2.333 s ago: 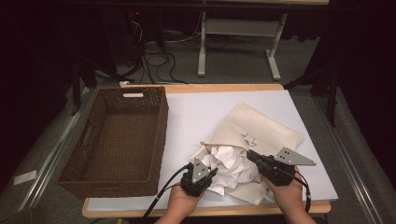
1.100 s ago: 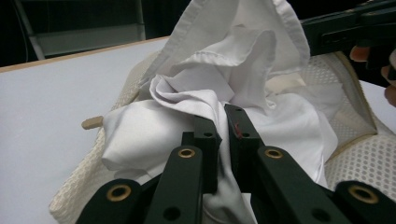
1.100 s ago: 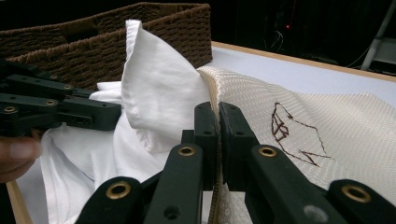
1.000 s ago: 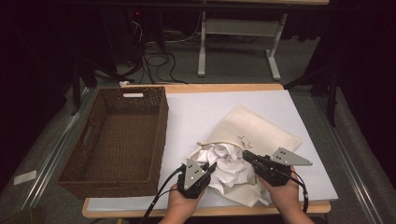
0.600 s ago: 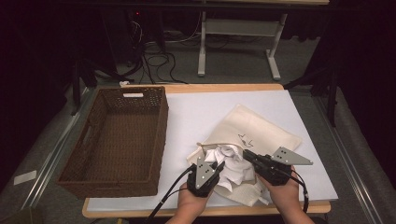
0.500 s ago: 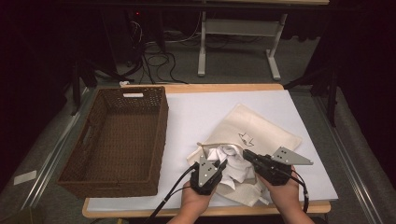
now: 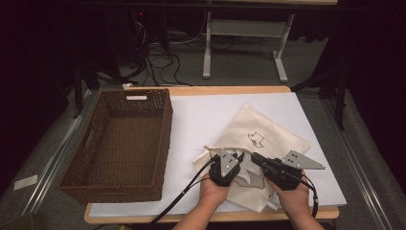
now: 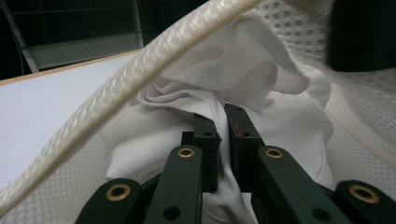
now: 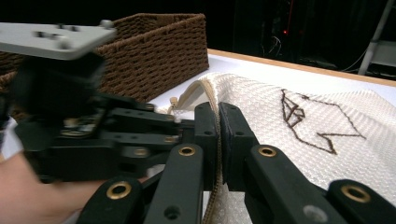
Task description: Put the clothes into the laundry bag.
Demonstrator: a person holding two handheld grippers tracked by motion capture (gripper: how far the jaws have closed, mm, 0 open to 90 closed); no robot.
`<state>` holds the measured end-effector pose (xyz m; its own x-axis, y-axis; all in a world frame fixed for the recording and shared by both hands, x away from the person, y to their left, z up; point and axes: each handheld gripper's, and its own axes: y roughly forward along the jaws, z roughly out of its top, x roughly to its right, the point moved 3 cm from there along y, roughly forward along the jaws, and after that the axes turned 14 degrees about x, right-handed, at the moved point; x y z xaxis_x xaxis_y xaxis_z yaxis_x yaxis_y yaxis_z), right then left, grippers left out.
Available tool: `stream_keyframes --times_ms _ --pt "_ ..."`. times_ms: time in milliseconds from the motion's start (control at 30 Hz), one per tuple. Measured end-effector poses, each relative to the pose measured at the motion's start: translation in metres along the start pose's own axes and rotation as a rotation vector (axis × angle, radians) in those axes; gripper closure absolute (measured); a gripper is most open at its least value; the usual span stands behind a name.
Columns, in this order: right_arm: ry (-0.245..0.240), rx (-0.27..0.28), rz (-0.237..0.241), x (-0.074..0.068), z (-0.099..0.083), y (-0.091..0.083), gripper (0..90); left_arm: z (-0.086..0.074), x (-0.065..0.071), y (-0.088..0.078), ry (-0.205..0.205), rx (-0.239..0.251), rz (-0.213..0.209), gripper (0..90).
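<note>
My two hands come in over the near table edge, close together, wrists low. My left gripper (image 7: 232,160) points away from me into the mouth of the cream mesh bag (image 7: 268,132); its jaws are pinched tight on a fold of white cloth (image 8: 243,88), which sits bunched inside the bag opening, with the bag's cord (image 8: 140,84) running slantwise just above it. My right gripper (image 7: 254,158), just beside the left, angles toward it, jaws clamped on the bag's corded rim (image 9: 210,100). The bag lies flat on the white table sheet (image 7: 210,115), its near end under my grippers, its stitched emblem (image 7: 256,140) facing up farther out. To the left, well apart, stands the brown wicker basket (image 7: 167,129). Bare sheet lies between basket and bag and beyond the bag to the far wooden table edge (image 7: 225,89).
</note>
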<state>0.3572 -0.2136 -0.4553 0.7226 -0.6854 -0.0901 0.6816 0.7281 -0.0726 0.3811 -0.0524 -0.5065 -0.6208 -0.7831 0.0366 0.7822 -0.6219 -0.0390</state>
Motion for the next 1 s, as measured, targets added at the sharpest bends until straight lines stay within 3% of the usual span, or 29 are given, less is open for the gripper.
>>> stream_keyframes --times_ms 100,233,400,633,733,867,1000 --pt "0.0 0.004 0.001 0.0 0.0 -0.001 87.1 -0.001 -0.001 0.01 -0.009 -0.015 -0.003 84.1" --pt "0.003 0.004 0.001 0.001 0.0 -0.001 87.1 -0.002 0.0 0.009 -0.004 -0.032 -0.006 82.5" --pt "-0.005 -0.006 0.006 0.0 -0.002 0.0 87.1 -0.007 -0.001 -0.007 -0.003 -0.079 -0.049 56.3" --pt "-0.012 -0.009 0.009 -0.002 -0.002 -0.001 87.1 -0.013 -0.001 -0.034 0.021 -0.091 -0.068 30.6" --pt "-0.013 -0.011 0.005 -0.001 -0.002 -0.001 87.1 -0.016 -0.002 -0.04 0.016 -0.114 -0.078 27.7" --pt "-0.015 -0.013 0.006 -0.002 -0.002 0.0 87.1 -0.023 -0.007 -0.047 0.028 -0.188 -0.065 25.4" --pt "-0.016 -0.01 0.007 -0.002 -0.002 -0.002 87.0 -0.03 -0.008 -0.044 0.027 -0.252 -0.089 27.2"
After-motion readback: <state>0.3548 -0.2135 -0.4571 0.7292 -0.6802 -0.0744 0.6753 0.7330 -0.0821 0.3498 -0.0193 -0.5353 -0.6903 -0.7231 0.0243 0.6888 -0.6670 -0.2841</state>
